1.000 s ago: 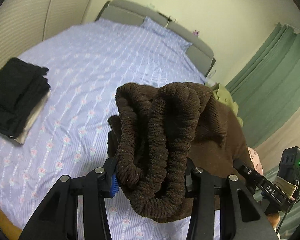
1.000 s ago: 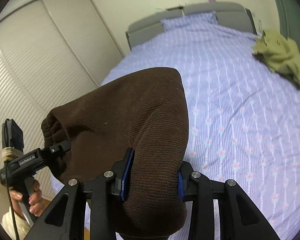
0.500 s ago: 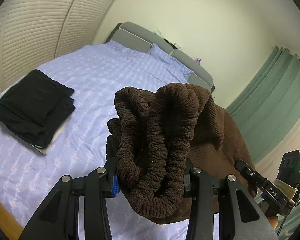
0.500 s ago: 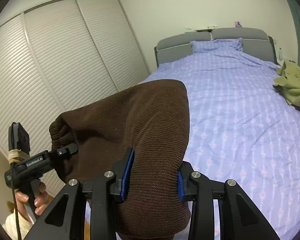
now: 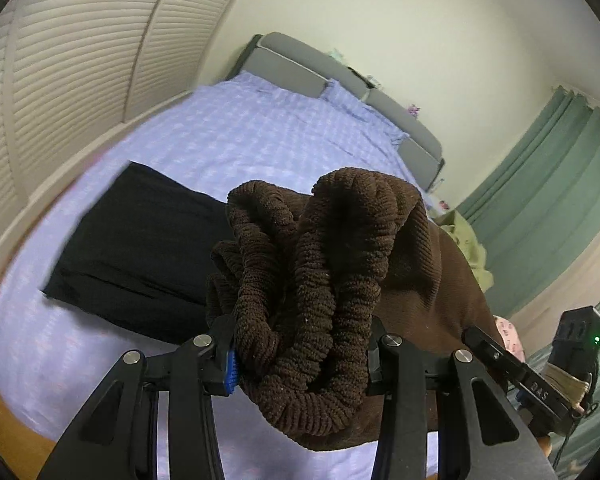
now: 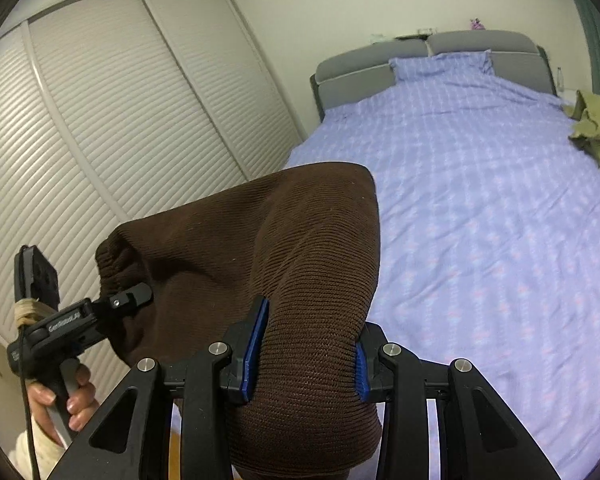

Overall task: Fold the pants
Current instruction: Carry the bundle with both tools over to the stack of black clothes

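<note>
Both grippers raised above the lilac striped bed, brown ribbed knit pants slung between them. Left gripper fingers clenched on the bunched elastic waistband — right gripper fingers clamped on a fabric fold. Folded black garment lies on the bed below.

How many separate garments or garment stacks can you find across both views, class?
3: the brown knit pants held in both tongs above the bed; a black folded stack near the bed's left edge; an olive-green garment crumpled at its right edge. More may be hidden behind the pants.
</note>
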Demonstrator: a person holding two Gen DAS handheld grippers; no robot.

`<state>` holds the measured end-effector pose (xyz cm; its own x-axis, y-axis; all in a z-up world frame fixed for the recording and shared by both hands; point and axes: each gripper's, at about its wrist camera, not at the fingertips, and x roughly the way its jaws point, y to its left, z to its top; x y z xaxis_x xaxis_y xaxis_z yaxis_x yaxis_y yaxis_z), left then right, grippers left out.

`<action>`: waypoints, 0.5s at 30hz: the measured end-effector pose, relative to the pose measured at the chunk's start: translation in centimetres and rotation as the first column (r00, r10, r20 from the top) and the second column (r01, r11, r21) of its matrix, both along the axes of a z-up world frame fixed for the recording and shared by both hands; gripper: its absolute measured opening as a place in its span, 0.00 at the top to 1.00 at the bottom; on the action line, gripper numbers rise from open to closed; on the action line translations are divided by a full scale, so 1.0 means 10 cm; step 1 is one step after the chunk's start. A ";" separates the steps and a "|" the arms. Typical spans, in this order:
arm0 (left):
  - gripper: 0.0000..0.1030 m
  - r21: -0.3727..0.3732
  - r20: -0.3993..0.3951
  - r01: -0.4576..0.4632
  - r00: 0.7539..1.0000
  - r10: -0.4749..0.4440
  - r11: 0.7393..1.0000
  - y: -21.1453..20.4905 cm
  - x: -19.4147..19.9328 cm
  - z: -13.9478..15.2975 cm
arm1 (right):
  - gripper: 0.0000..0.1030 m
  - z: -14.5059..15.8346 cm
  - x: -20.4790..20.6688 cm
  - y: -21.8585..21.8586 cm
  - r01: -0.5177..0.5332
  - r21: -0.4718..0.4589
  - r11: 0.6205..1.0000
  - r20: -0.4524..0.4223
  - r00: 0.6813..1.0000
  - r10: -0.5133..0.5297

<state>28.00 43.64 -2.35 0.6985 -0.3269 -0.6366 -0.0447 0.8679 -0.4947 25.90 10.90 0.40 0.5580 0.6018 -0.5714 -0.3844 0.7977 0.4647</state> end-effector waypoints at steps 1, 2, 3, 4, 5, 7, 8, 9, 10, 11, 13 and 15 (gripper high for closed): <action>0.60 -0.002 -0.002 -0.008 1.000 0.008 1.000 0.13 0.02 0.00 | 0.64 0.01 0.00 0.17 -0.008 -0.006 1.000 -0.003 1.000 0.008; 0.60 0.002 -0.002 -0.021 1.000 0.021 1.000 0.27 0.05 0.00 | 0.64 0.02 0.01 0.34 -0.019 -0.010 1.000 -0.007 1.000 0.019; 0.60 0.009 0.000 -0.034 0.999 0.034 0.999 0.41 0.09 -0.02 | 0.64 0.02 0.03 0.45 -0.033 -0.013 0.999 -0.012 0.999 0.033; 0.60 0.017 0.004 -0.045 0.999 0.045 0.999 0.54 0.12 -0.02 | 0.64 0.02 0.07 0.61 -0.055 -0.017 0.998 -0.012 0.998 0.054; 0.60 0.022 0.007 -0.056 0.998 0.056 0.998 0.67 0.17 -0.03 | 0.64 0.03 0.12 0.75 -0.072 -0.026 0.997 -0.007 0.997 0.072; 0.60 0.025 0.010 -0.072 0.997 0.072 0.997 0.88 0.26 -0.05 | 0.64 0.04 0.21 0.98 -0.098 -0.036 0.994 0.005 0.995 0.099; 0.60 0.024 0.011 -0.078 0.997 0.078 0.997 1.00 0.33 -0.07 | 0.64 0.05 0.25 1.09 -0.105 -0.041 0.994 0.016 0.994 0.105; 0.60 0.022 0.009 -0.084 0.996 0.084 0.996 1.11 0.42 -0.09 | 0.64 0.04 0.34 1.19 -0.112 -0.045 0.993 0.020 0.993 0.113; 0.60 0.021 0.006 -0.084 0.996 0.084 0.996 1.19 0.51 -0.11 | 0.64 0.03 0.38 1.27 -0.117 -0.049 0.992 0.023 0.993 0.118; 0.60 0.021 0.005 -0.082 0.997 0.082 0.996 1.27 0.58 -0.13 | 0.64 0.00 0.46 1.35 -0.119 -0.051 0.992 0.019 0.993 0.120; 0.60 0.024 0.003 -0.074 0.997 0.074 0.997 1.41 0.77 -0.17 | 0.64 -0.05 0.60 1.50 -0.121 -0.056 0.991 0.014 0.992 0.121; 0.60 0.024 -0.006 -0.070 0.998 0.070 0.997 1.55 1.00 -0.23 | 0.64 -0.10 0.78 1.65 -0.117 -0.061 0.991 0.004 0.993 0.117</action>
